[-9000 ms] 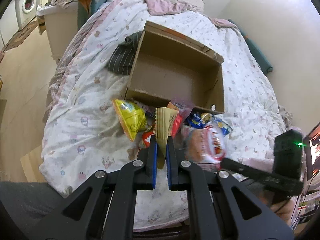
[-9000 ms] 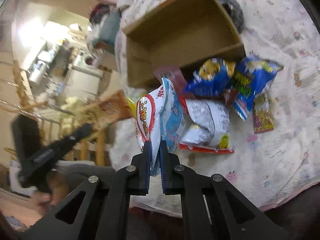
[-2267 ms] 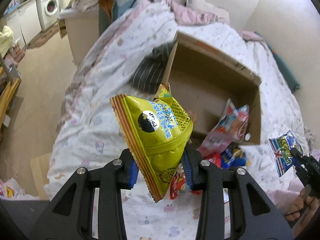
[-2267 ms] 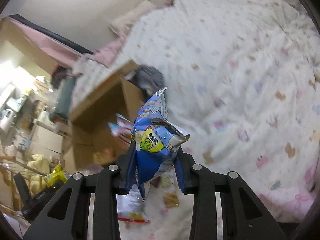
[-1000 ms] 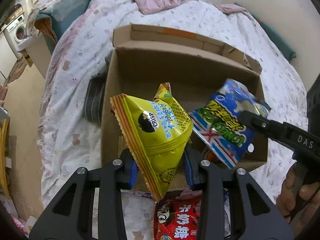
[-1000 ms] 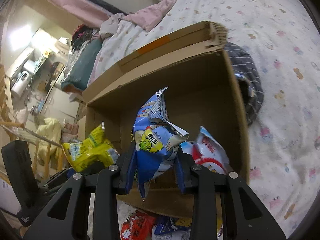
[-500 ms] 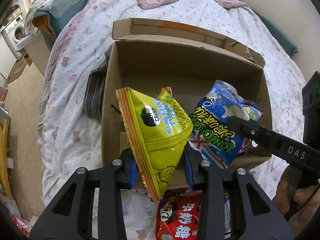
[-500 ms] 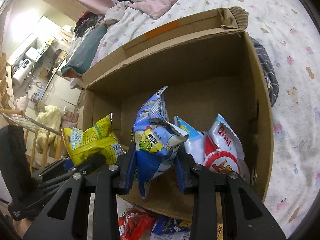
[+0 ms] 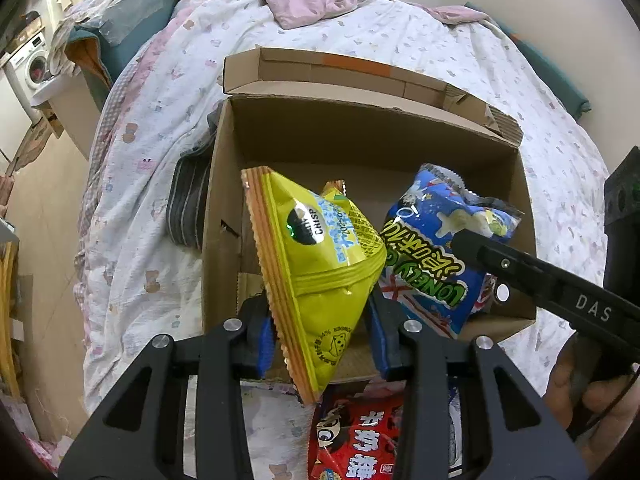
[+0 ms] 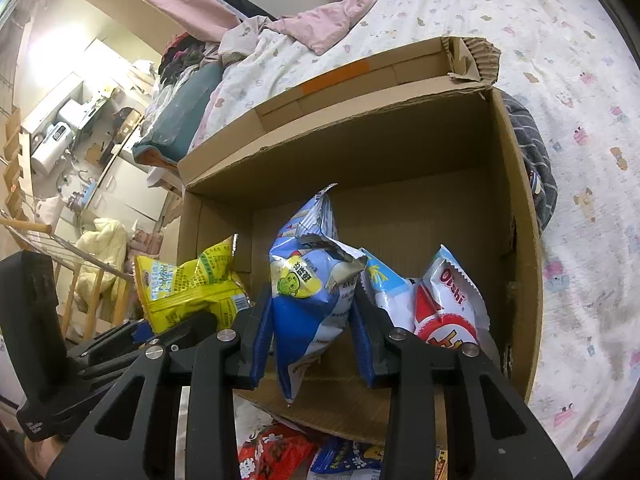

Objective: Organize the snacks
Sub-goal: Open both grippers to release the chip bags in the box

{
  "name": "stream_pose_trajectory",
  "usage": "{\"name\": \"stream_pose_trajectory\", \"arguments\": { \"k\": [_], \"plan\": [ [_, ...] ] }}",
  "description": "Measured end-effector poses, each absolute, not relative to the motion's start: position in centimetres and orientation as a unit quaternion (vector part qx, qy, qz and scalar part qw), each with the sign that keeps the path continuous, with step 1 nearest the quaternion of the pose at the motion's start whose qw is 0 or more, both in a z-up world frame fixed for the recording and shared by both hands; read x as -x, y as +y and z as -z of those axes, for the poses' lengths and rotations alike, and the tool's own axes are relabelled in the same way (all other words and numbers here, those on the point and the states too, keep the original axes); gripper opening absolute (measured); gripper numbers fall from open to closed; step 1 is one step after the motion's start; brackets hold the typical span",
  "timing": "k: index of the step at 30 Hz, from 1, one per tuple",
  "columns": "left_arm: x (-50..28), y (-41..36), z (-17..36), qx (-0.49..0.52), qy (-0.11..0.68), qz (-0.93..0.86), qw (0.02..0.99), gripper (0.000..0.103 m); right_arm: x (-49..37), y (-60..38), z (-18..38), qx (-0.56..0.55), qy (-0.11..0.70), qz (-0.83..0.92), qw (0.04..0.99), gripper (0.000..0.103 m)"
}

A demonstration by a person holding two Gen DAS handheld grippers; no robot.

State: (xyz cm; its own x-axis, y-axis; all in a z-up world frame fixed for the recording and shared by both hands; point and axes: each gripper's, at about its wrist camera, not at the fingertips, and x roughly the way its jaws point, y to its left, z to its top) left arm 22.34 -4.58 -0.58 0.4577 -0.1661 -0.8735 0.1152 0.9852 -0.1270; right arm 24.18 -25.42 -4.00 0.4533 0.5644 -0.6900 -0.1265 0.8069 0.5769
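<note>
A brown cardboard box point(image 9: 360, 132) stands open on the bed; it also shows in the right wrist view point(image 10: 400, 140). My left gripper point(image 9: 322, 336) is shut on a yellow crisp bag point(image 9: 316, 264) and holds it over the box's near left part. My right gripper point(image 10: 314, 336) is shut on a blue snack bag point(image 10: 312, 292) over the box's middle; that blue bag point(image 9: 432, 248) shows beside the yellow one in the left wrist view. A red-and-white Oishi bag point(image 10: 452, 304) stands inside the box at the right.
Red point(image 9: 356, 440) and blue point(image 10: 344, 460) snack packets lie on the bedsheet in front of the box. A dark striped cloth point(image 9: 188, 204) lies against the box's left side. A pink blanket point(image 9: 316, 0) and pillows lie at the bed's head. The floor drops off at left.
Both grippers have moved a little lower and nearer over the box with their bags. The yellow bag has tilted slightly in the left jaws.
</note>
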Motion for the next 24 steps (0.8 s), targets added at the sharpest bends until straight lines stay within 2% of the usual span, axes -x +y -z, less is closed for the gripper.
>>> {"name": "stream_pose_trajectory", "arguments": {
  "k": [3, 5, 7, 8, 10, 24],
  "plan": [
    [-22.4, -4.5, 0.5, 0.024, 0.512, 0.083, 0.855, 0.038, -24.2, -25.4, 3.8, -0.226, 0.475, -0.212, 0.824, 0.039],
    [-22.4, -4.6, 0.4, 0.021, 0.508, 0.083, 0.857, 0.051, -24.2, -25.3, 3.7, -0.223, 0.475, -0.213, 0.824, 0.041],
    [-22.4, -4.6, 0.3, 0.019, 0.506, 0.08, 0.859, 0.075, -24.1, -25.4, 3.7, -0.221, 0.476, -0.205, 0.826, 0.056],
    [-22.4, -4.5, 0.3, 0.022, 0.506, 0.081, 0.859, 0.077, -24.1, -25.5, 3.6, -0.221, 0.474, -0.199, 0.829, 0.059],
    [-22.5, -4.3, 0.2, 0.032, 0.507, 0.081, 0.858, 0.077, -24.0, -25.9, 3.3, -0.227, 0.466, -0.195, 0.833, 0.069],
    [-22.5, -3.7, 0.1, 0.042, 0.506, 0.079, 0.858, 0.077, -24.1, -26.8, 2.5, -0.227, 0.453, -0.189, 0.841, 0.069]
  ]
}}
